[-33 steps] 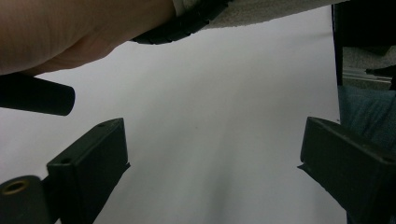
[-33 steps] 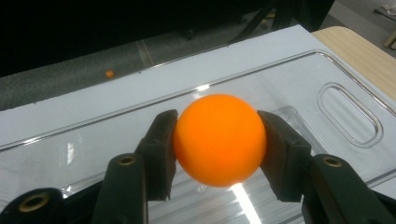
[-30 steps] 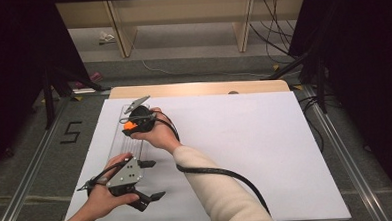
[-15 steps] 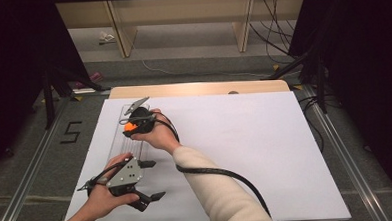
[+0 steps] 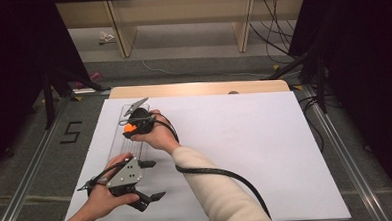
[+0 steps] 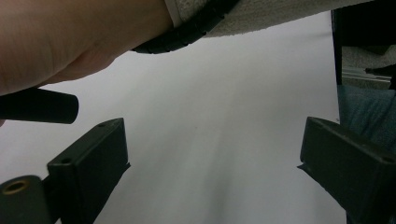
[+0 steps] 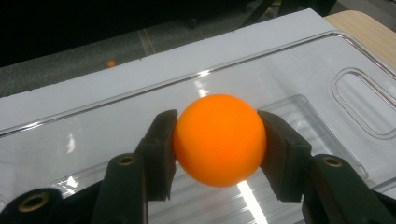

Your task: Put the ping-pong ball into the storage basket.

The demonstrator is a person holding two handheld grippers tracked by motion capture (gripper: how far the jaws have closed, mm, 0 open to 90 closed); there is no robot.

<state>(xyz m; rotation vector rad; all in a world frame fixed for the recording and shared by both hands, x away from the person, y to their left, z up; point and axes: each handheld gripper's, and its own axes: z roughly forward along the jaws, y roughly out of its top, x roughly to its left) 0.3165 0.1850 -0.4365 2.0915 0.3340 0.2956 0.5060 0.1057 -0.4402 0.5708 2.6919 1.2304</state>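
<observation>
Over the clear tray (image 7: 327, 60), the right gripper (image 7: 217, 140) clamps the orange ball (image 7: 218, 139).

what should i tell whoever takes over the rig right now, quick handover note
Right gripper: shut on the orange ball, held over the clear plastic tray at the left side of the white sheet.
Left gripper: open, nothing between its jaws, near the sheet's front left edge.
Done: ball gripped.
Left: probably set the ball in the tray and release; whether the ball touches the tray cannot be told.
</observation>
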